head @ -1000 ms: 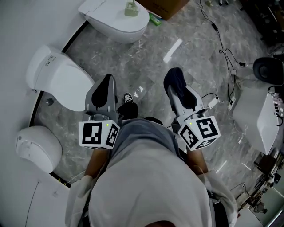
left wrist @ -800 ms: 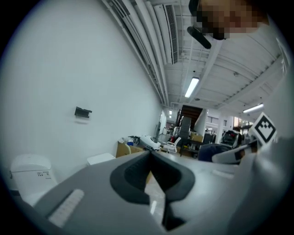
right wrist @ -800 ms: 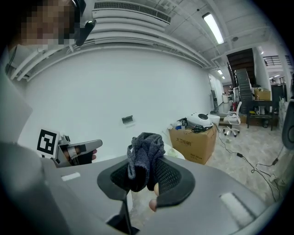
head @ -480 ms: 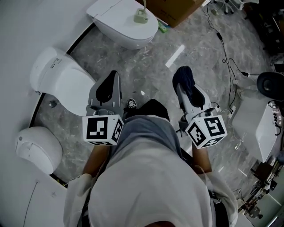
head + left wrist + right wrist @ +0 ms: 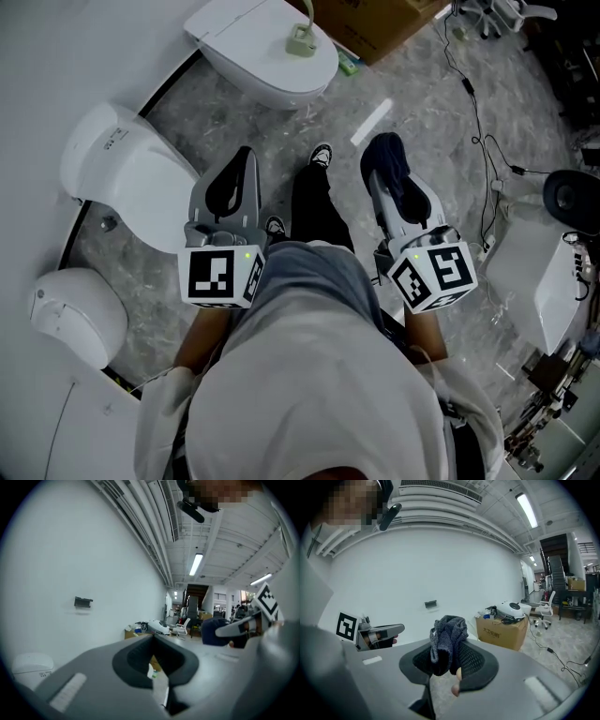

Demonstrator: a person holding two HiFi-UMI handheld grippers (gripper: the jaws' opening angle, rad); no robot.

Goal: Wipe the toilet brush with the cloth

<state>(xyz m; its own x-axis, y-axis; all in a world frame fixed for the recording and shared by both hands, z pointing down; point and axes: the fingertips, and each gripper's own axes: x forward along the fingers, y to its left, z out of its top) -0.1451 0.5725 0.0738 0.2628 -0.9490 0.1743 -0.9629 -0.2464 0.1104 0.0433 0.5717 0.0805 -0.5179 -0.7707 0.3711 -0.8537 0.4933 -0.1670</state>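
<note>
The right tongs (image 5: 451,660) are closed tight on the dark grey cloth (image 5: 449,634), which stands up in a bunch from between the jaws. The left tongs (image 5: 153,639) have their jaws pressed together with nothing between them. Both are held out side by side above the grey marbled floor (image 5: 422,112), while a pale green thing with a thin handle, which looks like the toilet brush (image 5: 299,36), stands well apart from them on the shut lid of a white toilet (image 5: 246,52).
</note>
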